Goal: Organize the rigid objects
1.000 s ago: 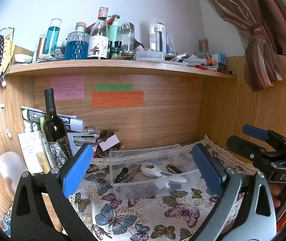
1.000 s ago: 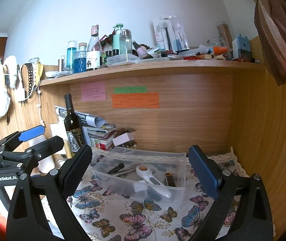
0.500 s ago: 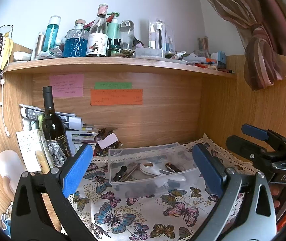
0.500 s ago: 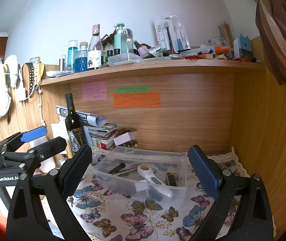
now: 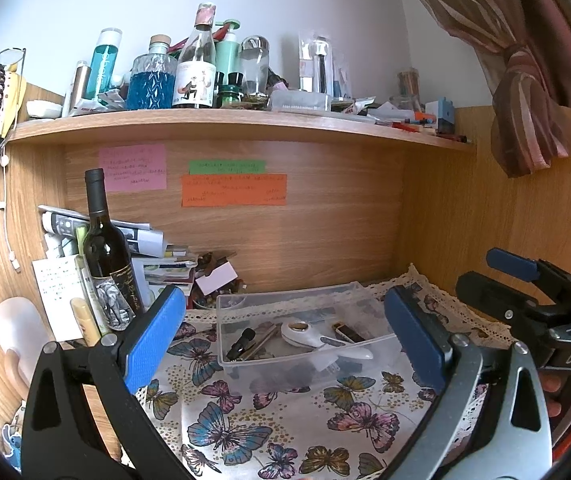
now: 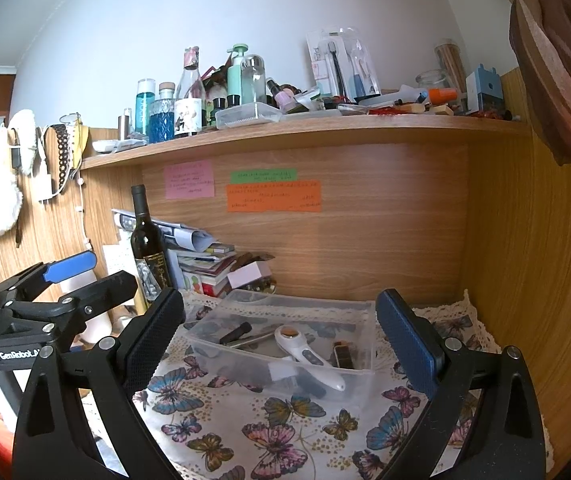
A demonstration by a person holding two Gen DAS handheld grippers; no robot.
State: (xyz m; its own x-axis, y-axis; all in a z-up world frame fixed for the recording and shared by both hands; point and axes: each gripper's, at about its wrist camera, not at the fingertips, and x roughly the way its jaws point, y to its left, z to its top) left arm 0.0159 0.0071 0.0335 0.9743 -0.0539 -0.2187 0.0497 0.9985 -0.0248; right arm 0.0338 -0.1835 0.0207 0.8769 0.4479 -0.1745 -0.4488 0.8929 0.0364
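Note:
A clear plastic bin (image 5: 245, 364) (image 6: 221, 344) stands on the butterfly cloth. It holds a white handheld device (image 5: 317, 336) (image 6: 305, 354), a black pen-like stick (image 5: 241, 343) (image 6: 235, 332), a thin metal tool (image 5: 261, 346) and a small dark brown block (image 5: 347, 333) (image 6: 343, 356). My left gripper (image 5: 285, 340) is open and empty in front of the bin, and also shows in the right wrist view (image 6: 89, 276). My right gripper (image 6: 281, 340) is open and empty in front of the bin, and shows at the right of the left wrist view (image 5: 497, 272).
A dark wine bottle (image 5: 105, 252) (image 6: 147, 244) stands at the left by stacked books and papers (image 5: 165, 268) (image 6: 205, 264). A wooden shelf (image 5: 245, 128) above carries several bottles and clutter. Wooden walls close the back and right. A curtain (image 5: 525, 80) hangs at upper right.
Both cameras have tilted up or drawn back slightly, so the bin sits a little lower in view. Both grippers stay open and empty.

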